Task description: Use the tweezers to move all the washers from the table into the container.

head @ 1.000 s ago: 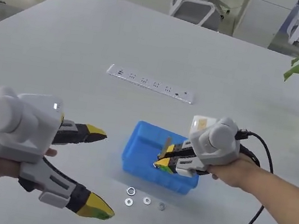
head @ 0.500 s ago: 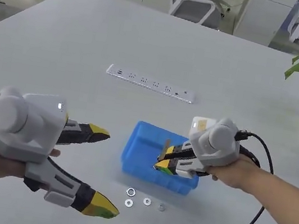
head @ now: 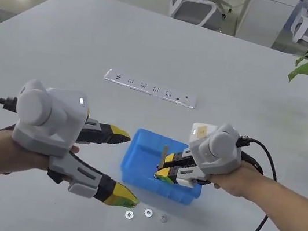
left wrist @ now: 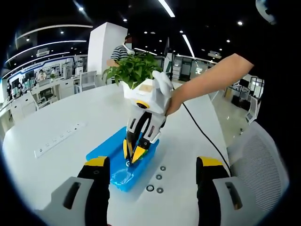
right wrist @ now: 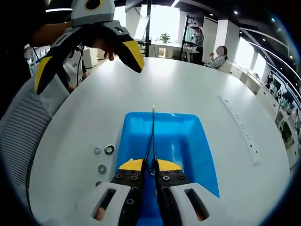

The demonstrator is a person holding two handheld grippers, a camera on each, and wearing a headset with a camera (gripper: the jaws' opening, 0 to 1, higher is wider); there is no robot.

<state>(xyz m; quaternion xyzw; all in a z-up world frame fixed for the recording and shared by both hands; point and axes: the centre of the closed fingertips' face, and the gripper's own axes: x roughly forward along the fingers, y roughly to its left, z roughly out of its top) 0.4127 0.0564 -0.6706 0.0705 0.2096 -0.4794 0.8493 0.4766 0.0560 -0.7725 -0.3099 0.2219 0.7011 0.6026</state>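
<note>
Your right tool (right wrist: 149,165) clamps slim tweezers (right wrist: 153,132) over the blue container (head: 151,187), left tool (left wrist: 153,162) spread wide; tiny, light, likely slippery washers (head: 148,213) lie on the table (head: 66,37) just beside it, best pinched by the rim.

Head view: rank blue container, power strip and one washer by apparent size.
1. Blue container, largest in area.
2. Power strip: looks longer but thin, and it lies farther off, so true size is unsure.
3. Washer, clearly smallest.
</note>
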